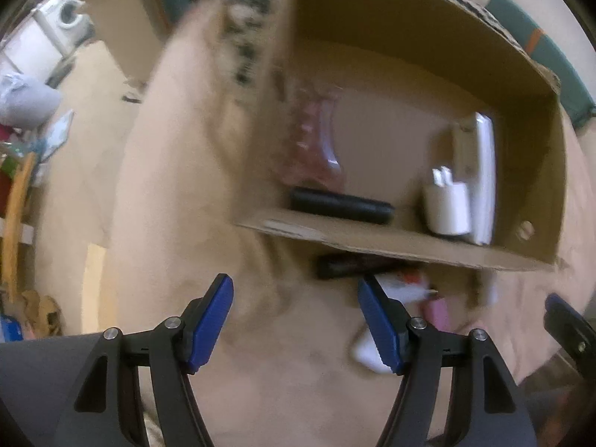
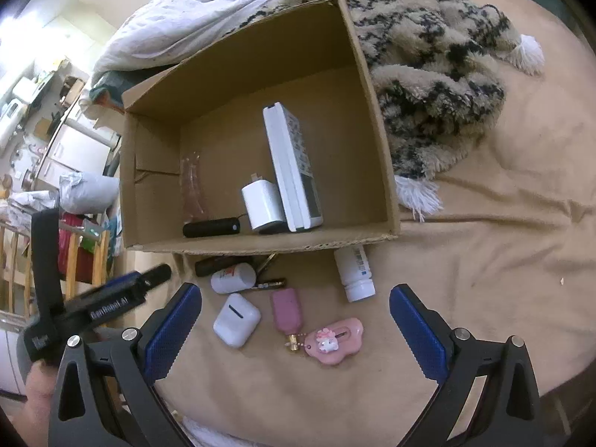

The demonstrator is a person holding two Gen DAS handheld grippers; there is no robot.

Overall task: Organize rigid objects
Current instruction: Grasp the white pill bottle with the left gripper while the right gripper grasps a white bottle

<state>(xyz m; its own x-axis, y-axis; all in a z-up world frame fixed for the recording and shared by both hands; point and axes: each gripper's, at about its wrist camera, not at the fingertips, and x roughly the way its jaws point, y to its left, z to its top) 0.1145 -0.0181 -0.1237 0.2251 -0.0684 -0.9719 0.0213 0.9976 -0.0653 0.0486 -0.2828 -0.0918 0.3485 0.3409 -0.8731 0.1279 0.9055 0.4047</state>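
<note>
right gripper (image 2: 296, 326) jaws open, empty; white earbud case (image 2: 237, 319) and pink cutter (image 2: 337, 341) lie between them on bed (image 2: 484, 279). left gripper (image 1: 296, 320) jaws open, empty.

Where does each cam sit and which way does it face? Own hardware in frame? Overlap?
Left wrist: on the left gripper, angled steeply down at the cardboard box; its open blue fingers and the right gripper's tip show.
Right wrist: on the right gripper, looking down at the cardboard box and loose items; left gripper and a hand show.
Shared: box, black cylinder, white charger.
</note>
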